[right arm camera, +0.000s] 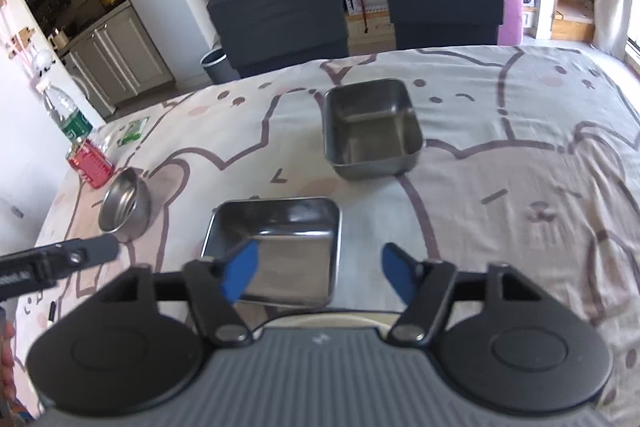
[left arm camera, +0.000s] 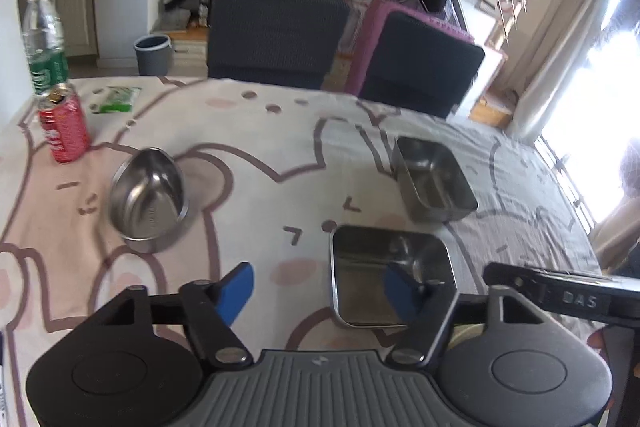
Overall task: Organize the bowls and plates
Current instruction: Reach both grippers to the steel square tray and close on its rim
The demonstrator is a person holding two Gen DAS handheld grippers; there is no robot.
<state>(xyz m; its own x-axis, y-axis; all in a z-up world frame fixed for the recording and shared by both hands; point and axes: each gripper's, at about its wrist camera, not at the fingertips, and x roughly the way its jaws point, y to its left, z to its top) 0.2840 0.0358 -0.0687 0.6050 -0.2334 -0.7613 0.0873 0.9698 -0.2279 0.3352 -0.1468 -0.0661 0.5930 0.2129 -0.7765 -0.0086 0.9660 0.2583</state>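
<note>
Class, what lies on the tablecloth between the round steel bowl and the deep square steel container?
Only bare tablecloth lies between round bowl and deep container, shown in the right wrist view.

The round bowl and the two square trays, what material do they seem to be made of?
Round bowl: likely polished stainless steel, silver with mirror-like reflections. Near square tray and far square tray: probably the same metal, grey and shiny, the far one looking duller.

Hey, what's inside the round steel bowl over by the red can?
The round steel bowl looks empty: only its shiny inner wall and bottom show, with reflections. It stands near the red can. The part of the inside behind its near rim is hidden in both views.
</note>
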